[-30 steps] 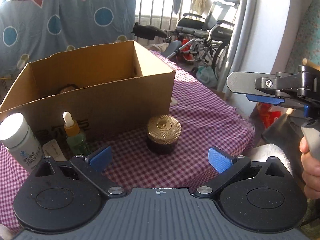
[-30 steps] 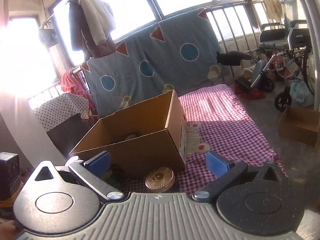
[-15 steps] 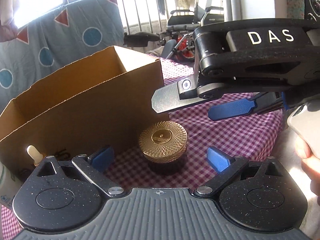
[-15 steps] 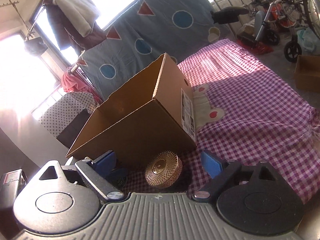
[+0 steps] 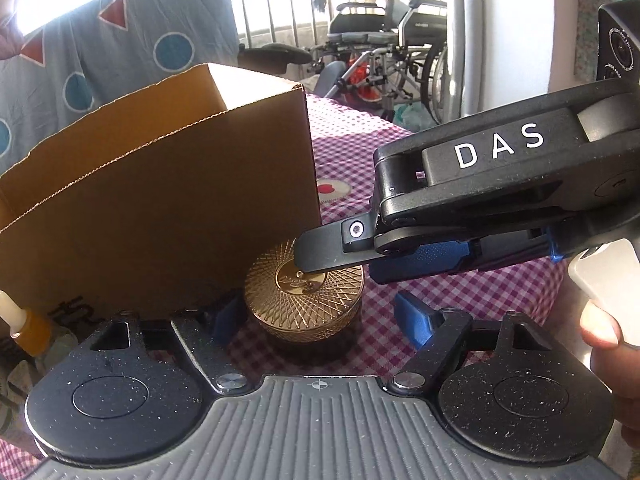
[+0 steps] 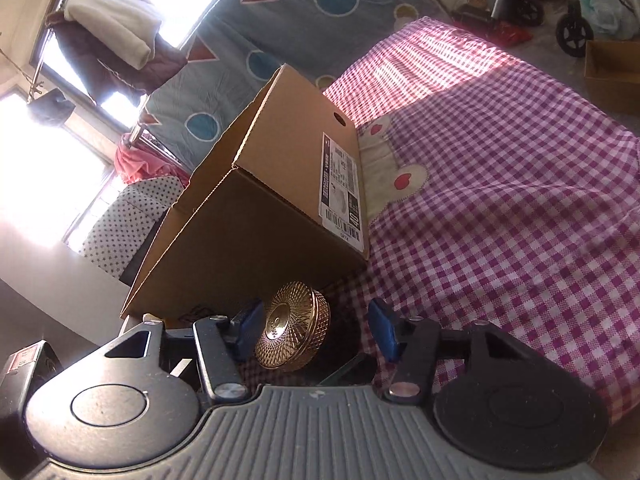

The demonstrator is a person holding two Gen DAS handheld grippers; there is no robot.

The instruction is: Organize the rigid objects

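Observation:
A dark jar with a gold patterned lid (image 5: 304, 300) stands on the checked cloth against the front of an open cardboard box (image 5: 160, 200). My left gripper (image 5: 320, 320) straddles the jar; its jaws are closing, with a gap still showing at the right pad (image 5: 412, 320). My right gripper (image 5: 360, 258) reaches in from the right, rolled on its side, one finger lying over the lid. In the right wrist view the jar (image 6: 292, 332) sits between the closing jaws of my right gripper (image 6: 316, 332), in front of the box (image 6: 260, 240). No pad visibly presses on it.
A dropper bottle (image 5: 24, 320) stands at the box's left front corner. The purple checked cloth (image 6: 500, 200) spreads to the right of the box. A person's hand (image 5: 600, 328) holds the right gripper. Wheelchairs (image 5: 380, 40) and a small carton (image 6: 612, 72) lie beyond the table.
Both grippers have come down and closed in on the gold-lidded jar. The right gripper rolled and swung in over the lid. Both pairs of jaws have narrowed.

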